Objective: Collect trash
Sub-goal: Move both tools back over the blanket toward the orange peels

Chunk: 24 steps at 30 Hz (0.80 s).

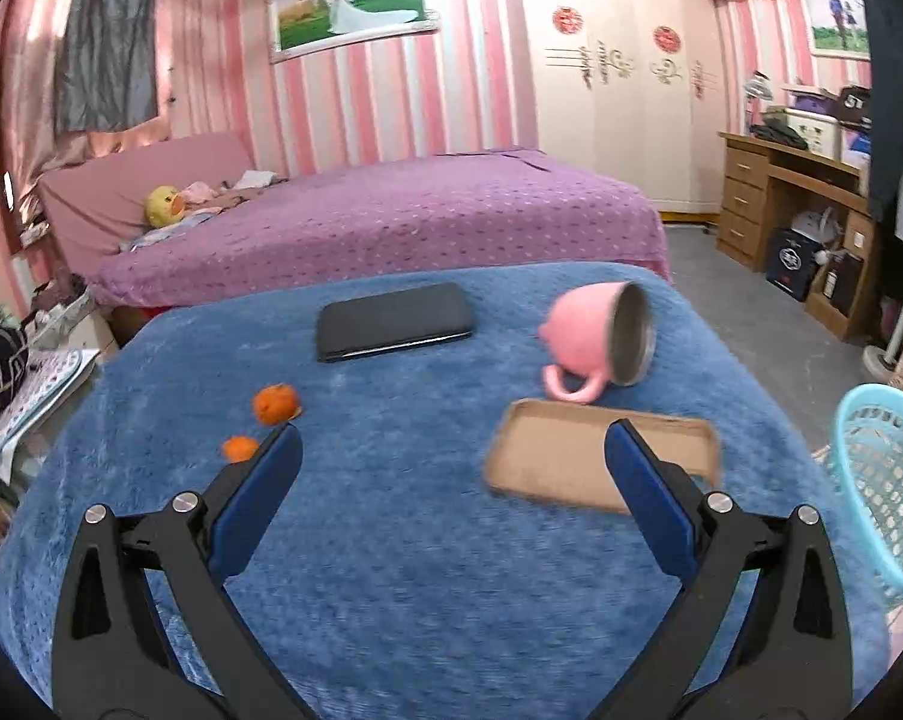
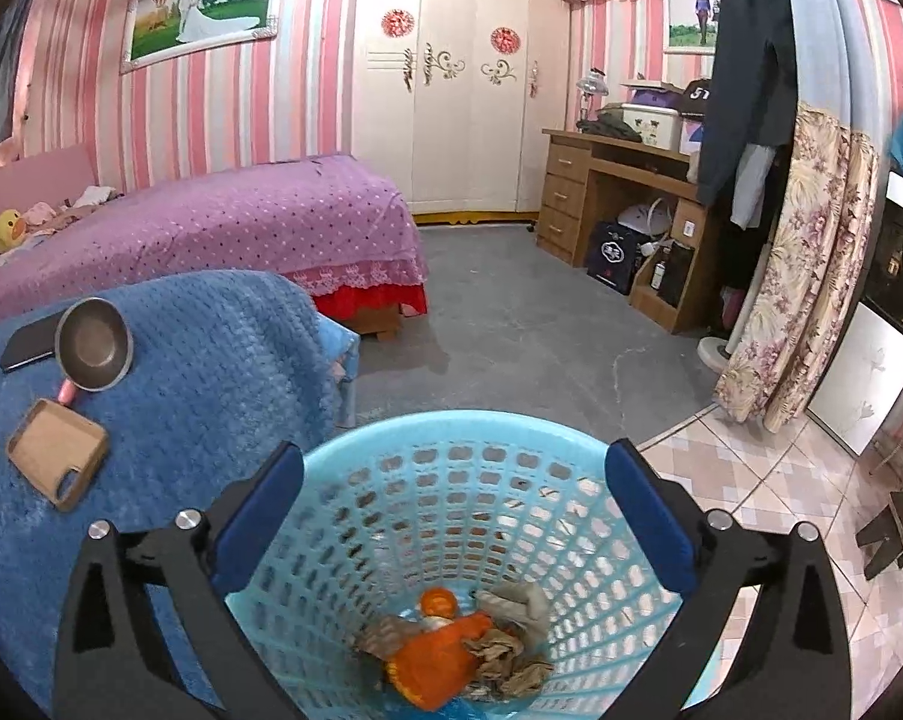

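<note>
Two pieces of orange peel (image 1: 276,403) (image 1: 239,449) lie on the blue blanket (image 1: 391,540), just beyond the left fingertip of my left gripper (image 1: 451,450), which stands open and empty above the blanket. My right gripper (image 2: 454,468) hangs open and empty over the light-blue mesh basket (image 2: 391,468). At the basket's bottom lie orange peel (image 2: 436,654) and crumpled brown paper scraps (image 2: 505,654). The basket (image 1: 883,480) also shows at the right edge of the left wrist view.
On the blanket lie a black phone (image 1: 394,321), a tipped pink mug (image 1: 601,342) and a brown phone case (image 1: 571,462). Behind stands a purple bed (image 1: 391,216); a wooden desk (image 2: 619,222), hanging clothes and a flowered curtain (image 2: 805,264) stand to the right.
</note>
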Tool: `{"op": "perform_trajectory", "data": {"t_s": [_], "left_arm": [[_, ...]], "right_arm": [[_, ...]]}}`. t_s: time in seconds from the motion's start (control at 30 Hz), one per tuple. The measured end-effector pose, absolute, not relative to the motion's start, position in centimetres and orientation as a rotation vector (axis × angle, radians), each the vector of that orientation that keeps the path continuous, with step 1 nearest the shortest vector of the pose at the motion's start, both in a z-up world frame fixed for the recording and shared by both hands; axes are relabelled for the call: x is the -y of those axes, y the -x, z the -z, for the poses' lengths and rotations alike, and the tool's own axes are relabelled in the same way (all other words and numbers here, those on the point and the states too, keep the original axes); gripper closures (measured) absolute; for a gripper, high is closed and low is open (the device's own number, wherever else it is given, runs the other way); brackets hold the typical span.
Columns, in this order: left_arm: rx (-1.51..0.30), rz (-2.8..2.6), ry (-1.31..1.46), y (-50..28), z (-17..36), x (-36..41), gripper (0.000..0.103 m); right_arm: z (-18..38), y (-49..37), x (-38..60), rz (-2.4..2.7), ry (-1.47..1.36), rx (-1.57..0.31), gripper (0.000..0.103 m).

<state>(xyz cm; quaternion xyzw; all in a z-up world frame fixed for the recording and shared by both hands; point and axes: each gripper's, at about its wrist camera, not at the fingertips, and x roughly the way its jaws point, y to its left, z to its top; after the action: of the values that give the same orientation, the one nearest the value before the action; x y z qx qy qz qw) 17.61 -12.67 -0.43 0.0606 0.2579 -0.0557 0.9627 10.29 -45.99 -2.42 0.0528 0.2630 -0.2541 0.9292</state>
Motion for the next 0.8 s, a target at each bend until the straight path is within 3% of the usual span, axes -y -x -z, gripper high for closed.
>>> {"op": "perform_trajectory", "data": {"t_s": [0.8], "left_arm": [[-0.644, -0.069, -0.03, -24.0, 3.3, -0.1, 0.005]], "right_arm": [[1.1, -18.3, 31.3, 0.247, -0.065, -0.521, 0.005]]}}
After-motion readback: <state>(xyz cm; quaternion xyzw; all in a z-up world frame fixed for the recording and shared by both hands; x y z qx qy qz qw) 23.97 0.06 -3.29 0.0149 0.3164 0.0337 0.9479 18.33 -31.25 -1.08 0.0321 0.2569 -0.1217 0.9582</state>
